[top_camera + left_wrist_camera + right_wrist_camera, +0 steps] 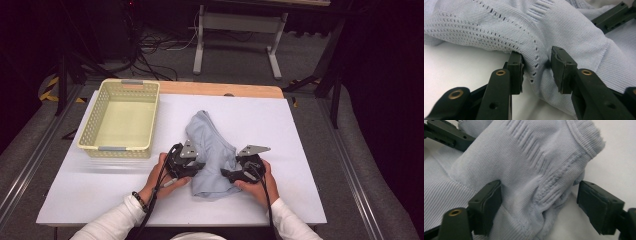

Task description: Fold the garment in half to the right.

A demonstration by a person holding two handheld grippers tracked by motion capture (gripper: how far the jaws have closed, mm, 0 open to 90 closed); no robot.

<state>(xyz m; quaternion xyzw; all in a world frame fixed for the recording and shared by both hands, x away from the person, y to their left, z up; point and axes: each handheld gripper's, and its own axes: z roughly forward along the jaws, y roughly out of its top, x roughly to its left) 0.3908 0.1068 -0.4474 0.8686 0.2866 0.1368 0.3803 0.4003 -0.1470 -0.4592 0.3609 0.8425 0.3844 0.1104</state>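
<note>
Both forearms enter from near table edge, hands level, grippers pointing inward w/ pale blue knit garment (210, 150) between them at centre of white table (300, 125). Left gripper (536, 65): jaws part-open, fabric fold between, pads touching it. Right gripper (539, 202): jaws wide, cloth between, far pad clear, not clamped.

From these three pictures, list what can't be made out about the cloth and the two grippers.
- High view: the jaws of the left gripper and right gripper are too small to tell whether they pinch the cloth.
- Left gripper view: the cloth runs off the top and right edges, so its shape stays unknown.
- Right gripper view: the cloth's underside is hidden by its own folds.
- High view: the basket near wall hides part of its floor.
</note>
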